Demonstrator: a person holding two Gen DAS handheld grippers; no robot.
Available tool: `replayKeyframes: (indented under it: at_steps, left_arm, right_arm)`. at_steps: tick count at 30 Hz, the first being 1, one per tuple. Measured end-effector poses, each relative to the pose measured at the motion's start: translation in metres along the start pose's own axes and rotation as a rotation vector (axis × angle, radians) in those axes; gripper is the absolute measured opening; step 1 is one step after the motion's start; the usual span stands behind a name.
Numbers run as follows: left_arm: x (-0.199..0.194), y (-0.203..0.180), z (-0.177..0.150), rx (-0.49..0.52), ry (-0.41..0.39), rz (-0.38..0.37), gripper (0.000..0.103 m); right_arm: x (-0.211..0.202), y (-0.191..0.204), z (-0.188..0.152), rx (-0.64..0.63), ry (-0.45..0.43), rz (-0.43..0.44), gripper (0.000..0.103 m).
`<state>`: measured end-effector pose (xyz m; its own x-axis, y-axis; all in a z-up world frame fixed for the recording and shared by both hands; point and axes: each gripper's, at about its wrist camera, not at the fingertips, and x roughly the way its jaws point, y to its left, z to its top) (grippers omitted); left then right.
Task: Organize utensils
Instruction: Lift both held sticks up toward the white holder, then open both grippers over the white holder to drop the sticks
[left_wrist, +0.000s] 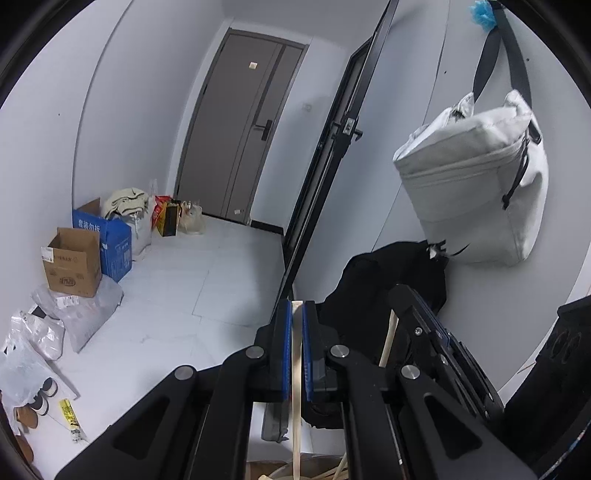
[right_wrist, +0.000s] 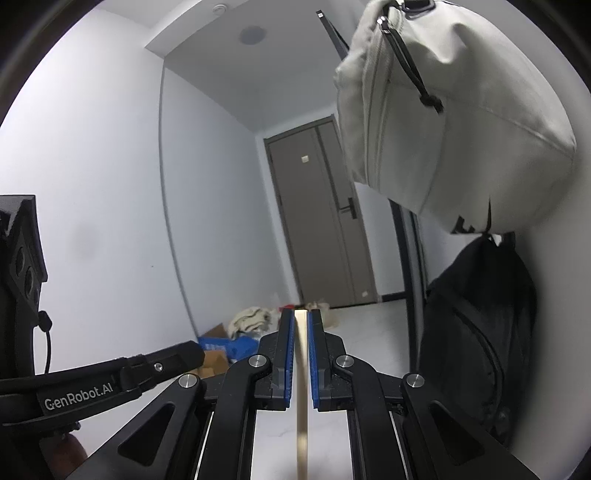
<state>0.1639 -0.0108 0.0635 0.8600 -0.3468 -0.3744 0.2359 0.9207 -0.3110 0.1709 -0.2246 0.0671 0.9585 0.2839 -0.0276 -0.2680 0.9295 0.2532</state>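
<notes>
In the left wrist view my left gripper (left_wrist: 296, 308) is shut on a thin pale wooden utensil (left_wrist: 296, 369) that runs down between the blue pads (left_wrist: 285, 350). Its lower end reaches a brown container (left_wrist: 317, 467) holding more pale sticks at the bottom edge. My right gripper (left_wrist: 417, 325) appears at the right with another pale handle (left_wrist: 388, 339) beside its fingers. In the right wrist view my right gripper (right_wrist: 301, 317) is shut on a flat pale utensil handle (right_wrist: 301, 387) that stands upright between its pads. The tip of the left gripper (right_wrist: 173, 360) reaches in from the left.
A light grey bag (left_wrist: 476, 184) hangs on the right wall above a black backpack (right_wrist: 476, 332). A grey door (left_wrist: 240, 125) closes the hallway's far end. Cardboard boxes (left_wrist: 74, 262), a blue box (left_wrist: 110, 240) and plastic bags (left_wrist: 33, 347) line the left wall on the white floor.
</notes>
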Motion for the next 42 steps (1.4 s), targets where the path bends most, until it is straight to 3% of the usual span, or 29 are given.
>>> replayKeyframes:
  at_steps: [8, 14, 22, 33, 38, 42]
  left_arm:
    - [0.007, 0.004, -0.008, -0.015, -0.003, -0.013, 0.002]
    - [0.010, -0.004, -0.012, 0.012, -0.004, -0.030, 0.002]
    - [0.011, -0.006, -0.015, 0.035, 0.003, -0.031, 0.002]
    - [0.003, -0.010, -0.024, 0.049, 0.063, -0.076, 0.002]
    - [0.004, -0.018, -0.034, 0.082, 0.140, -0.127, 0.002]
    - [0.002, -0.020, -0.040, 0.110, 0.182, -0.139, 0.001]
  right_arm:
    - [-0.002, -0.005, -0.019, 0.015, -0.031, -0.040, 0.006]
    - [-0.008, -0.002, -0.028, -0.056, -0.042, -0.068, 0.006]
    - [-0.013, -0.008, -0.034, -0.054, -0.019, -0.059, 0.006]
    - [-0.035, -0.019, -0.046, -0.091, 0.087, 0.009, 0.006]
    - [-0.051, -0.019, -0.053, -0.098, 0.155, 0.086, 0.006]
    - [-0.060, -0.016, -0.059, -0.130, 0.187, 0.097, 0.006]
